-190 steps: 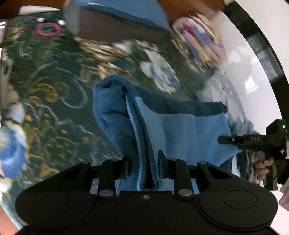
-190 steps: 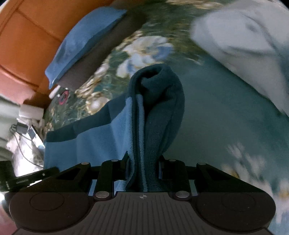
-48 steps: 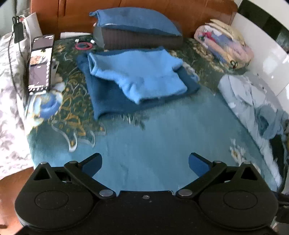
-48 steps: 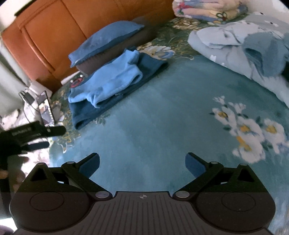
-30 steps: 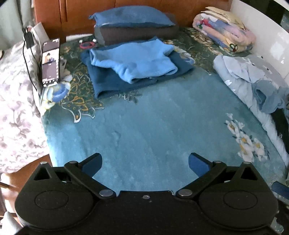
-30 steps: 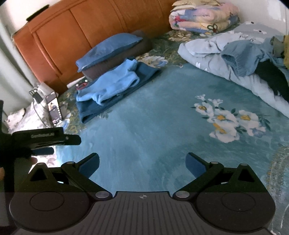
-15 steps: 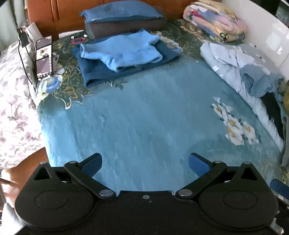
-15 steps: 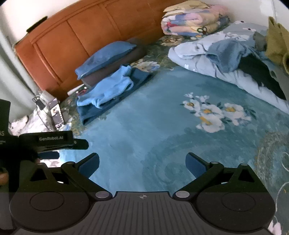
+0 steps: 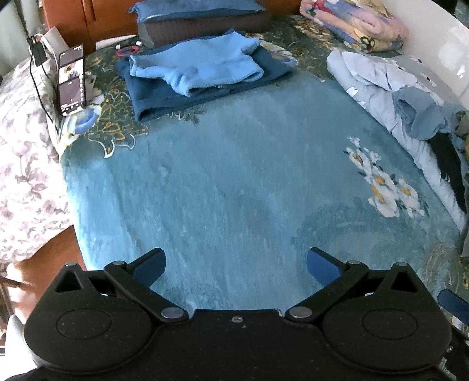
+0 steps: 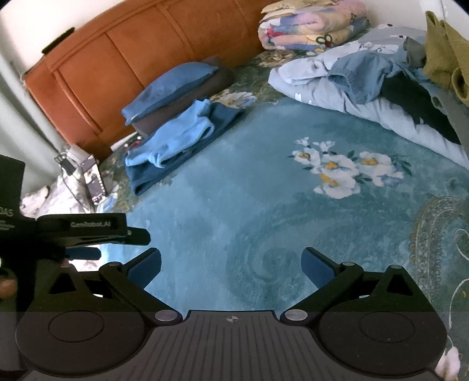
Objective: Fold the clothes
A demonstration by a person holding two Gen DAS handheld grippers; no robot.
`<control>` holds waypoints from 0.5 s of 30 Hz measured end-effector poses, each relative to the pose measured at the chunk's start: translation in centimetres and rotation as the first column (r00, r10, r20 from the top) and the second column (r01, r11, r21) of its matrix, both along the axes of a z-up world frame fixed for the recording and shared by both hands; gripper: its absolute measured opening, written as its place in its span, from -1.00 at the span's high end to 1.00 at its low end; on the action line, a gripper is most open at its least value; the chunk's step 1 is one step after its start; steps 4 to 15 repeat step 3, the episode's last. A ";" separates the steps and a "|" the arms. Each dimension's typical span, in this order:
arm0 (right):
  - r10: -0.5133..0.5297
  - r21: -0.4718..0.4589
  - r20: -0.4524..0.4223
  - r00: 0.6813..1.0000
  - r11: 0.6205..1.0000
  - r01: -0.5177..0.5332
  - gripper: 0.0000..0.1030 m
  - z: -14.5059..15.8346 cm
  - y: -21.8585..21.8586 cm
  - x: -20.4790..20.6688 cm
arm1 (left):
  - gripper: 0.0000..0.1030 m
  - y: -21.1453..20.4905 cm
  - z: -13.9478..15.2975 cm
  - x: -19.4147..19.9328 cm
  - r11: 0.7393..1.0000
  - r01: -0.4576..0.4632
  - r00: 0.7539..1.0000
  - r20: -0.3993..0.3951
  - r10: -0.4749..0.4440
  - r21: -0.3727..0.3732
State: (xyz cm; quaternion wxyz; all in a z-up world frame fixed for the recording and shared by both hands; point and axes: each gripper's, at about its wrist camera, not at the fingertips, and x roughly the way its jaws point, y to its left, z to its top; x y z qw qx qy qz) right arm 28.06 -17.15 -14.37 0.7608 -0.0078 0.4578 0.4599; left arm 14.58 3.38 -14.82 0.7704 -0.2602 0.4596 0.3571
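Observation:
A folded light blue garment [image 9: 199,66] lies on a folded dark blue one [image 9: 164,96] at the far end of the bed, near the pillows; the stack also shows in the right wrist view [image 10: 176,134]. A heap of unfolded clothes [image 9: 416,117] lies along the right side, with a blue sweater [image 10: 357,76], a black piece and an olive one [image 10: 442,55]. My left gripper [image 9: 236,260] is open and empty, held above the teal bedspread, far from both. My right gripper [image 10: 231,262] is open and empty too. The left gripper's body [image 10: 88,228] shows at the left of the right wrist view.
Two pillows [image 9: 202,14] lean on the orange headboard [image 10: 117,55]. A folded floral quilt [image 10: 313,23] sits in the far right corner. A phone [image 9: 71,79] with a cable stands at the bed's left edge beside a floral cover [image 9: 26,152].
Both grippers let go of the blue garment, opened, and pulled back toward the foot of the bed. The folded stack now lies far ahead and more of the clothes heap shows.

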 end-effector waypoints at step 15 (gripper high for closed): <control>0.002 0.000 -0.003 1.000 1.000 -0.002 -0.99 -0.2 0.0 0.1 | -0.97 -0.2 0.0 0.0 1.000 0.006 1.000 0.005 -0.006 0.003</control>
